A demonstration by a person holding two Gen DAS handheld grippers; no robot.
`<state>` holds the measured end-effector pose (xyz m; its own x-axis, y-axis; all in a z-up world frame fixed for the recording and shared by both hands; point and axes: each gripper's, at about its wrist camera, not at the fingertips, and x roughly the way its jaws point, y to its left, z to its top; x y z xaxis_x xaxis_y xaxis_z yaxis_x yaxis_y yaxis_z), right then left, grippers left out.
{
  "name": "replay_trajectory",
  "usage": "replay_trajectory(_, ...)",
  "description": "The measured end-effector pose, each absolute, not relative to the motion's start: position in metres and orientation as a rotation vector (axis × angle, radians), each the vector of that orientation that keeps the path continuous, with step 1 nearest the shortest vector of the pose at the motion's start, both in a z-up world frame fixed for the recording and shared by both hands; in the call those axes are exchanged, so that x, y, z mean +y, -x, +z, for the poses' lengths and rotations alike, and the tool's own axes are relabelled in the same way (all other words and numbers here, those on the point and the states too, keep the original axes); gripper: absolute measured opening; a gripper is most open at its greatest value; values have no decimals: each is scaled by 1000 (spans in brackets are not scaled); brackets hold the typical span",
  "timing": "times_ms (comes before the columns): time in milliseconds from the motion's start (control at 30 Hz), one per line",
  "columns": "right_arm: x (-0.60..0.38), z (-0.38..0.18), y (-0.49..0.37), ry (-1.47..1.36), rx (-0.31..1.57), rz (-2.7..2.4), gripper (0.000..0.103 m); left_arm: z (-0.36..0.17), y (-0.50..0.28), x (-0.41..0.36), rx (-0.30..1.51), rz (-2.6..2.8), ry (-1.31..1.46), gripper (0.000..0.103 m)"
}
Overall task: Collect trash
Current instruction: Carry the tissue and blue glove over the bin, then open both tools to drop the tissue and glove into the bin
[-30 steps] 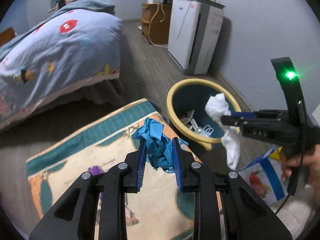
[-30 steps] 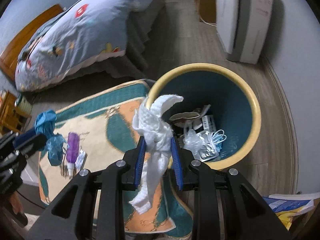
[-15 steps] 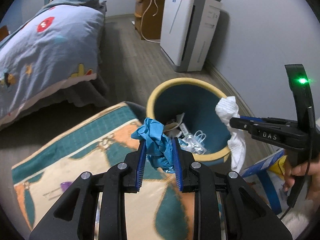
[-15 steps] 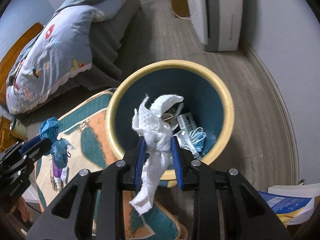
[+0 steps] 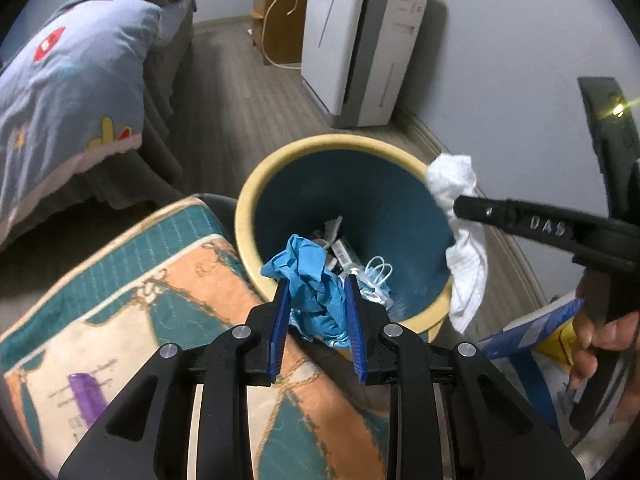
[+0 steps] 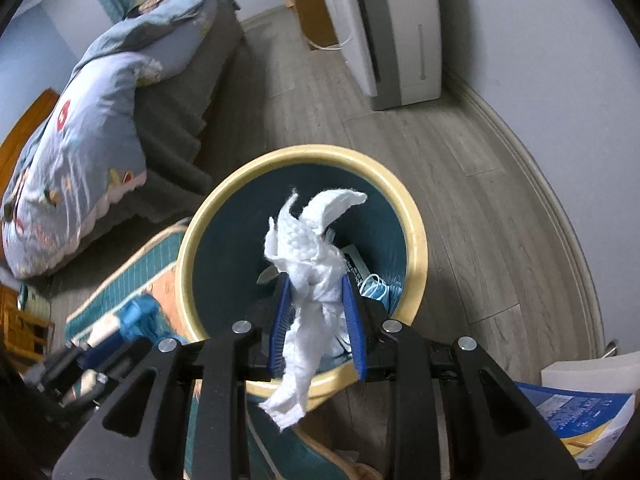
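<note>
My left gripper [image 5: 317,292] is shut on a crumpled blue paper [image 5: 310,276] and holds it over the near rim of the yellow-rimmed teal trash bin [image 5: 248,200]. My right gripper [image 6: 316,292] is shut on a white tissue [image 6: 312,252] and holds it above the bin [image 6: 416,240]. In the left wrist view the right gripper [image 5: 460,204] with the tissue [image 5: 466,248] sits at the bin's right rim. The bin holds several wrappers and a mask [image 5: 376,272]. The left gripper with the blue paper [image 6: 138,314] shows at lower left in the right wrist view.
A patterned rug [image 5: 132,280] lies left of the bin with a purple bottle [image 5: 86,396] on it. A bed [image 5: 60,80] stands at left. A white appliance [image 5: 360,40] stands by the wall. A blue and yellow box [image 6: 576,412] lies at right.
Both grippers have moved forward toward the bin. The white tissue and the blue paper now hang over its opening. Both stay held.
</note>
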<state>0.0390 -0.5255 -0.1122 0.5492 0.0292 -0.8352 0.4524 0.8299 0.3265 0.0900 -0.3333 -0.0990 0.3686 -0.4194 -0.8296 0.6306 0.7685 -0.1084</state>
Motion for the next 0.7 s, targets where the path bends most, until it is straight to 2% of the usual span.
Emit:
replay_trajectory(433, -518, -96, -48, -506, 850, -258, 29, -108, -103, -344, 911, -672, -239, 30)
replay_trajectory(467, -519, -95, -48, -516, 842, -254, 33, -107, -101, -345, 905, -680, -238, 32)
replay_trajectory(533, -521, -93, -46, -543, 819, -245, 51, -107, -100, -347, 902, -694, -233, 38)
replay_trajectory(567, -522, -93, -45, -549, 812, -246, 62, -106, -99, -347, 899, -698, -230, 46)
replay_trajectory(600, -522, -91, -44, -551, 802, -254, 66, -104, -98, -348, 891, -701, -229, 52)
replay_trajectory(700, -523, -88, -44, -559, 795, -268, 71, -99, -94, -347, 859, -698, -237, 60)
